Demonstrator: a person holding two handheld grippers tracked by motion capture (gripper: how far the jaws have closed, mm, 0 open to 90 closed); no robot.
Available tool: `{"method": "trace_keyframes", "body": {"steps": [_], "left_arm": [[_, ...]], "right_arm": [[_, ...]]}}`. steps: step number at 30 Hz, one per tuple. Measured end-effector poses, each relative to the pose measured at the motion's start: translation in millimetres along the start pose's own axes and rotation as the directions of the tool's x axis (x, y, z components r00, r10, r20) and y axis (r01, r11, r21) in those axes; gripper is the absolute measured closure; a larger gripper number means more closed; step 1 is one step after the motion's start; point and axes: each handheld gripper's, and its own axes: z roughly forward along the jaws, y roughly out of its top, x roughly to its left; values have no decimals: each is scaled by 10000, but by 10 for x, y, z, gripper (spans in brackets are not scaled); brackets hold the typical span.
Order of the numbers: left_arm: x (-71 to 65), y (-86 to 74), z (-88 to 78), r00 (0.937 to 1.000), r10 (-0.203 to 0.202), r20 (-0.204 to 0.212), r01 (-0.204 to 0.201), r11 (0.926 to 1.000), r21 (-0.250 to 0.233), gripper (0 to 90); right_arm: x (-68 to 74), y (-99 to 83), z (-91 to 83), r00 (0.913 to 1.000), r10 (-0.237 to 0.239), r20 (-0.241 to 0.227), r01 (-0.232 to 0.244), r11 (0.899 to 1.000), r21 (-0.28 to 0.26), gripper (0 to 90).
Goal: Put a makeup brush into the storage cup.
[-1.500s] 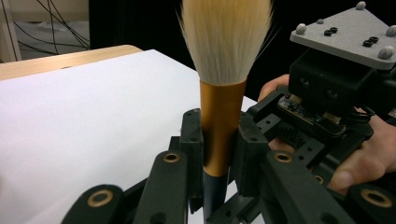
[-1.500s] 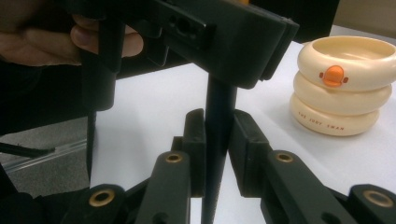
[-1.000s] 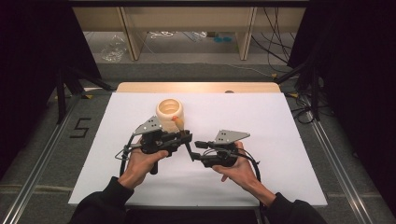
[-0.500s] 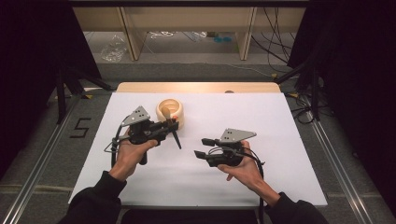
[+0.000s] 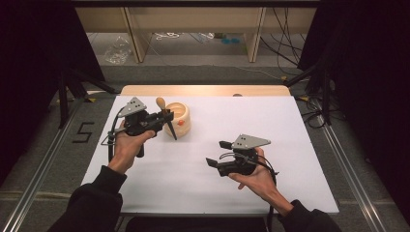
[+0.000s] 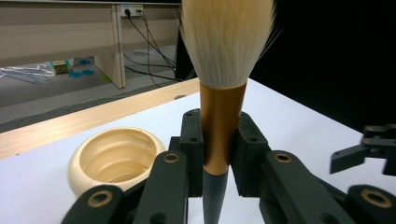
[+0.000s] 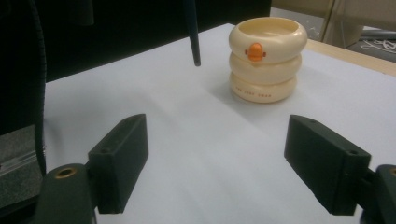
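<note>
In the high view, your left gripper [image 5: 167,119] sits at centre left of the frame, clenched on a brush [image 5: 166,118] held just beside the cream holder [image 5: 180,117]. The brush stands tilted, tuft up and dark pointed handle down, clear of the white table [image 5: 290,145]. Your right gripper [image 5: 216,153] hangs lower right of centre, jaws apart and empty. The brush is small here, so its grip point is hard to read.

In the left gripper view, the jaws pinch the brush's copper collar [image 6: 221,122] at centre frame. That looks the right place: the collar is stiff, probably a little slick, and the whole brush seems light, while the tuft [image 6: 227,39] is soft and would splay if squeezed. Its top is cut off by the frame. The holder [image 6: 116,158] sits lower left, its inside looking empty.

In the right gripper view, the wide-apart jaws frame bare table. The holder [image 7: 267,58], a stack of rounded rings with an orange mark, stands upper right; it looks rigid and smooth. The handle tip [image 7: 192,37] hangs at upper centre, its upper part cut off.
</note>
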Motion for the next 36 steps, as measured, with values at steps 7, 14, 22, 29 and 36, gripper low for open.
{"method": "trace_keyframes", "body": {"steps": [7,14,22,29,36], "left_arm": [[112,127,46,9995,63,-316,-65,10000,-58,767],[199,243,124,9987,110,-503,-112,9999,-42,767],[276,353,195,9979,35,-652,-42,9999,-101,767],[330,444,285,9967,-46,-815,37,9999,-113,767],[375,515,401,9937,30,-1117,-43,9999,-114,767]], "right_arm": [[28,-32,-79,10000,29,32,-29,9999,97,208],[63,-66,-117,10000,2,97,-4,9999,158,207],[80,-107,-132,10000,27,35,-28,9997,252,198],[98,-122,-125,10000,44,-49,-42,9992,386,200],[96,-124,-117,9999,33,-102,-29,9992,397,202]]}}
